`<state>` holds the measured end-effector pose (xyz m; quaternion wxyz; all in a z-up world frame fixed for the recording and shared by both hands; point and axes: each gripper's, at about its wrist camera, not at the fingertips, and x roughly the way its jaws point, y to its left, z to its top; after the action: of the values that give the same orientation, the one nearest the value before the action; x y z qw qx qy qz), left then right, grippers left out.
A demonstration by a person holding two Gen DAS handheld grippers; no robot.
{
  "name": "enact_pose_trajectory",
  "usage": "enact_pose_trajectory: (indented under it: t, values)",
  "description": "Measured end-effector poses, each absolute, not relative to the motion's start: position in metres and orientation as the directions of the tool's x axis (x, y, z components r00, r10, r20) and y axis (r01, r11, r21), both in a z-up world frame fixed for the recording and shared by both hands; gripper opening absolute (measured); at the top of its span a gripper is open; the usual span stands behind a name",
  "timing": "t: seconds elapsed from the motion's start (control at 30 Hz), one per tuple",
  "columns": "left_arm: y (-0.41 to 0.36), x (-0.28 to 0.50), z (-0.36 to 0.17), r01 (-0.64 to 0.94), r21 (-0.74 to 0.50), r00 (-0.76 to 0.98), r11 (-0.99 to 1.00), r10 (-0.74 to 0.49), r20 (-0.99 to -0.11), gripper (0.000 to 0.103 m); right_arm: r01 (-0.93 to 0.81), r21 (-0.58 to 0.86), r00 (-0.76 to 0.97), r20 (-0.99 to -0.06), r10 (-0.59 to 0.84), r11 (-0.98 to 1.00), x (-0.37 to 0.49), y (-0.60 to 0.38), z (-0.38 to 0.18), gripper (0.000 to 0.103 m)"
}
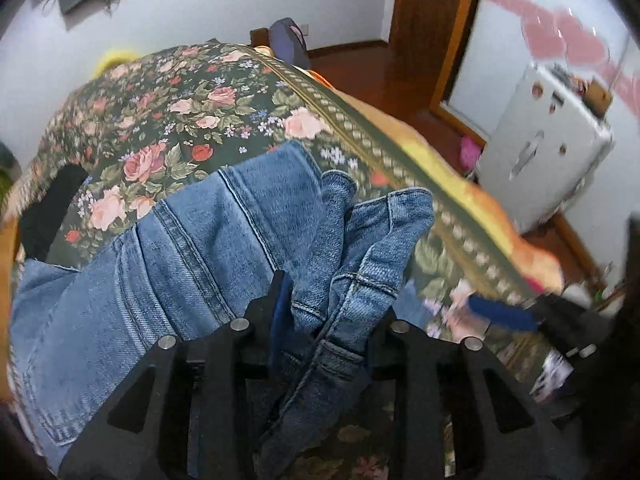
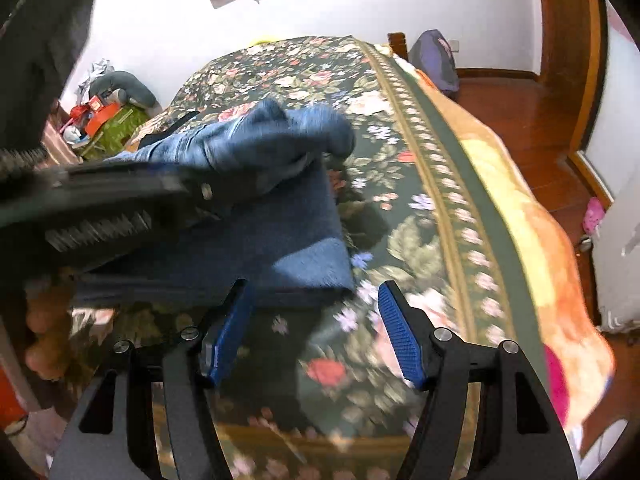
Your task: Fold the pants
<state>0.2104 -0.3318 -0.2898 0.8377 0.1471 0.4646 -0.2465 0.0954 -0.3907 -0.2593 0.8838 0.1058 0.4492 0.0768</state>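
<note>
Blue denim pants [image 1: 208, 236] lie on a floral bedspread [image 1: 180, 112]. My left gripper [image 1: 332, 312] is shut on a bunched fold of the pants, with the hem ends [image 1: 384, 224] sticking up past the fingers. In the right wrist view the pants [image 2: 272, 220] lie blurred ahead and to the left, and the left gripper [image 2: 120, 196] crosses over them from the left. My right gripper [image 2: 316, 300] is open and empty, just above the bedspread [image 2: 400, 184] near the pants' near corner. The right gripper's blue pad also shows in the left wrist view [image 1: 504, 312].
The bed's right edge has an orange blanket [image 1: 500, 216] hanging over it. Beyond is a wooden floor [image 2: 520, 120], a white cabinet [image 1: 548, 144] and a backpack [image 2: 436, 60] by the wall. Clutter [image 2: 104, 116] sits at the bed's left side.
</note>
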Motion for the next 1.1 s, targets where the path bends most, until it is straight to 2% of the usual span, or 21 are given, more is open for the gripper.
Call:
enact_pose_trajectory:
  t: [0.03,0.1,0.17,0.33,0.43,0.57,0.77,0.87,0.97,1.1]
  values:
    - [-0.335,0.203,-0.289,0.566,0.069,0.462,0.822,-0.246,-0.852,0.039,-0.029,0.258,0.587,-0.777,0.225,0.966,0.09,-0.394,-0.257,0.063]
    - [-0.335,0.19,-0.282,0.594,0.089,0.463,0.8,-0.25,-0.85,0.061,-0.009,0.283,0.593,-0.77,0.233,0.959,0.082,-0.399,-0.254,0.063]
    - [-0.324,0.181,-0.268,0.61,0.051,0.465,0.791,-0.305,-0.831,0.069,0.001,0.316,0.602,-0.758,0.251,0.949,0.074,-0.402,-0.25,0.063]
    - [-0.28,0.176,-0.22,0.574,0.048,0.55,0.817,-0.342,-0.762,0.077,0.007,0.319,0.627,-0.74,0.244,0.948,0.07,-0.401,-0.239,0.063]
    - [-0.244,0.196,-0.202,0.53,0.054,0.599,0.846,-0.329,-0.73,0.077,-0.003,0.337,0.637,-0.725,0.261,0.942,0.073,-0.39,-0.236,0.063]
    - [-0.192,0.241,-0.2,0.422,0.141,0.648,0.896,-0.189,-0.737,0.077,-0.025,0.352,0.633,-0.719,0.287,0.936,0.08,-0.371,-0.24,0.063]
    - [-0.128,0.321,-0.245,0.33,0.12,0.55,0.936,-0.087,-0.83,0.077,-0.059,0.426,0.57,-0.728,0.381,0.903,0.099,-0.342,-0.257,0.063]
    - [-0.118,0.349,-0.28,0.307,0.189,0.501,0.933,0.01,-0.865,0.077,-0.078,0.456,0.529,-0.735,0.424,0.887,0.113,-0.329,-0.267,0.063]
    - [-0.119,0.364,-0.302,0.345,0.171,0.438,0.923,0.003,-0.899,0.077,-0.093,0.451,0.513,-0.742,0.431,0.888,0.121,-0.321,-0.269,0.065]
    - [-0.126,0.353,-0.313,0.427,0.183,0.443,0.885,-0.028,-0.896,0.076,-0.095,0.445,0.503,-0.751,0.428,0.891,0.13,-0.322,-0.271,0.065]
